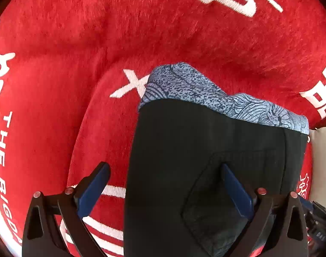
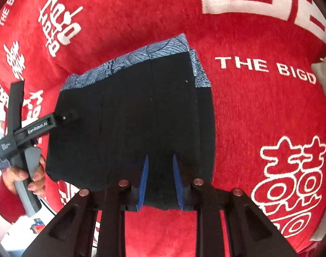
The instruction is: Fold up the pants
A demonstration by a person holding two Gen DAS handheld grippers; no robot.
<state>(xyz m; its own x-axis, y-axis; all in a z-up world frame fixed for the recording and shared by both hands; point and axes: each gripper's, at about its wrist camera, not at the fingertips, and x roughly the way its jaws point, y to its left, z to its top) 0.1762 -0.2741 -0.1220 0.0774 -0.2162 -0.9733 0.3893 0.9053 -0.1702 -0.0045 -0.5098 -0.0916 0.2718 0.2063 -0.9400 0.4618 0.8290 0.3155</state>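
Observation:
Black pants (image 1: 184, 145) lie folded into a block on a red blanket (image 1: 77, 42), with a blue patterned cloth layer (image 1: 184, 83) showing along the far edge. My left gripper (image 1: 165, 171) hangs wide open over the pants' left edge, one finger over the blanket and the other over a back pocket. In the right wrist view the pants (image 2: 131, 117) fill the middle. My right gripper (image 2: 160, 171) sits at their near edge, its blue pads close together with black cloth pinched between them. A hand (image 2: 32, 175) holds the left tool's handle at the pants' left side.
The red blanket (image 2: 259, 107) bears white characters and lettering and spreads around the pants on all sides. A white surface (image 2: 323, 75) shows past its right edge. Small items and a cable lie at the lower left beyond the blanket.

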